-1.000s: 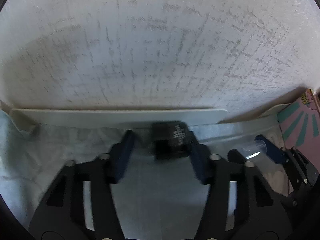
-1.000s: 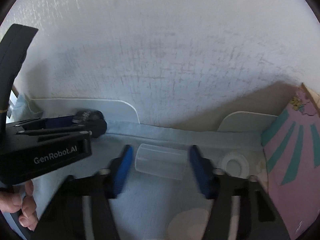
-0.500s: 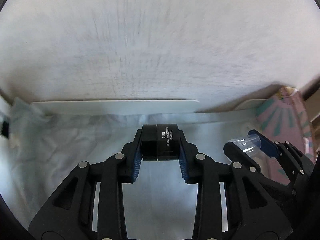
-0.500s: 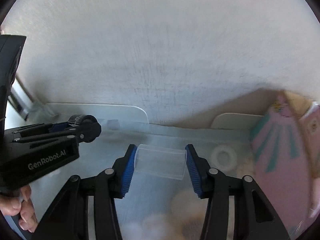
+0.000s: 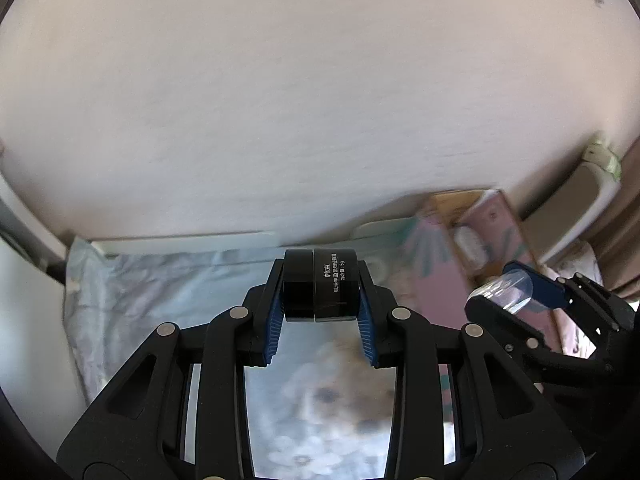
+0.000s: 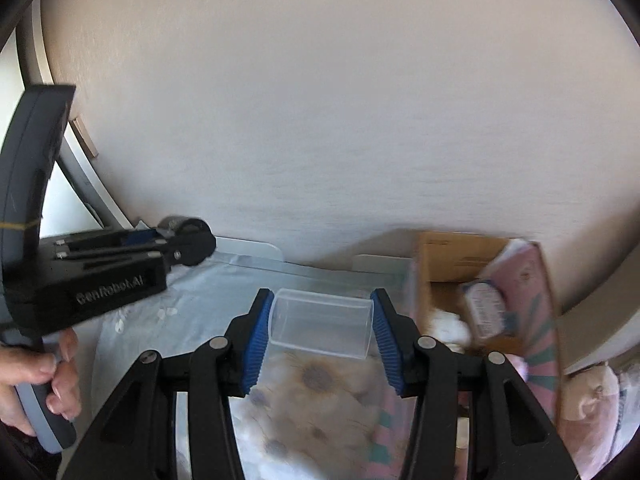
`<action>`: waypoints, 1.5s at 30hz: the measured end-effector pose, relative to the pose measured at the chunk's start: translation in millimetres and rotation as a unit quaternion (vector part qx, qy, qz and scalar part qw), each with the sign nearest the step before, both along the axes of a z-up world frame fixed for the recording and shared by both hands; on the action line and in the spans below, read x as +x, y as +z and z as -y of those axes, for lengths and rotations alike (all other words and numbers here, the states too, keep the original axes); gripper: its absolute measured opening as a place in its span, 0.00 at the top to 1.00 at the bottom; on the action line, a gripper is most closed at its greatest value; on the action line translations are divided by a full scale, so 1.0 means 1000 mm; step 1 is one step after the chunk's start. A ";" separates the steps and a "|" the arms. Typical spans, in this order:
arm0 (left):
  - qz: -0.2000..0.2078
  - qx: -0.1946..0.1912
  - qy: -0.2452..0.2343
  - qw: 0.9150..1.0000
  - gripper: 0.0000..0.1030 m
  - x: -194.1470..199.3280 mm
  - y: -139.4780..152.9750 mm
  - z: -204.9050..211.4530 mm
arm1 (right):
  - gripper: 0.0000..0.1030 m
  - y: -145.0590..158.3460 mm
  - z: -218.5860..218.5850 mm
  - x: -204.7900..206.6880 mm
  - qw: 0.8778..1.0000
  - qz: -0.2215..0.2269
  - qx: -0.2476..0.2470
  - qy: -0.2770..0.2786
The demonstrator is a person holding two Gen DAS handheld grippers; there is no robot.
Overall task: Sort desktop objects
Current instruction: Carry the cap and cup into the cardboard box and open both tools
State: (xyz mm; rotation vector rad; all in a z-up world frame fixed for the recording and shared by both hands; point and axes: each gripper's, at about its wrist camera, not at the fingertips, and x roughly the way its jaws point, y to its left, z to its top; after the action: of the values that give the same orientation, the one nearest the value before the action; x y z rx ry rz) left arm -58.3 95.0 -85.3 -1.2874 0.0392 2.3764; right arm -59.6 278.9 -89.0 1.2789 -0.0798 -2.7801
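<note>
My left gripper (image 5: pixel 320 286) is shut on a small black round jar (image 5: pixel 320 285) with white print, held on its side well above the desk. From the right wrist view the same jar (image 6: pixel 188 236) shows at the tip of the left gripper, with a hand (image 6: pixel 48 372) on its handle. My right gripper (image 6: pixel 320 326) is shut on a clear plastic cup (image 6: pixel 320 328) lying sideways between the blue pads. The clear cup (image 5: pixel 502 292) also appears at the right of the left wrist view. Both are raised over a pale blue cloth (image 5: pixel 168 288).
An open cardboard box (image 6: pixel 452 264) with pink patterned sides stands at the right against the wall, holding a small packet (image 6: pixel 484 312) and white fluff. A fluffy toy dog (image 5: pixel 332 396) lies on the cloth below the grippers. White tray rims (image 5: pixel 184 242) run along the wall.
Both grippers have risen from the cloth with their objects. The black jar is now gripped squarely between the left pads. More of the desk and the open box has come into view.
</note>
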 end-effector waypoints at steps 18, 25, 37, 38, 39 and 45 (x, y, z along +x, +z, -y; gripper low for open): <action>0.004 -0.005 -0.116 0.993 0.72 0.053 0.004 -0.184 | 0.56 -0.015 -0.115 0.080 0.998 0.034 0.045 -0.005; 0.023 -0.023 -0.126 0.991 0.72 0.062 -0.025 -0.230 | 0.56 -0.040 -0.127 0.088 0.998 0.051 0.037 0.033; 0.047 -0.033 -0.103 0.993 0.72 0.057 -0.067 -0.246 | 0.56 -0.065 -0.135 0.090 0.993 0.063 0.021 0.097; 0.047 -0.033 -0.101 0.993 0.72 0.057 -0.067 -0.246 | 0.56 -0.066 -0.136 0.089 0.993 0.064 0.018 0.101; 0.047 -0.032 -0.099 0.993 0.72 0.057 -0.068 -0.246 | 0.56 -0.067 -0.136 0.088 0.993 0.063 0.016 0.103; 0.048 -0.048 -0.081 0.994 0.25 0.056 -0.067 -0.247 | 0.43 -0.068 -0.143 0.083 0.993 0.067 -0.011 0.096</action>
State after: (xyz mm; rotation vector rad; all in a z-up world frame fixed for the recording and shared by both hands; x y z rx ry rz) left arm -2.4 341.9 -152.5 -1.3859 0.2216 2.1970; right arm 23.7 422.2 -157.1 1.3877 0.0037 -2.5254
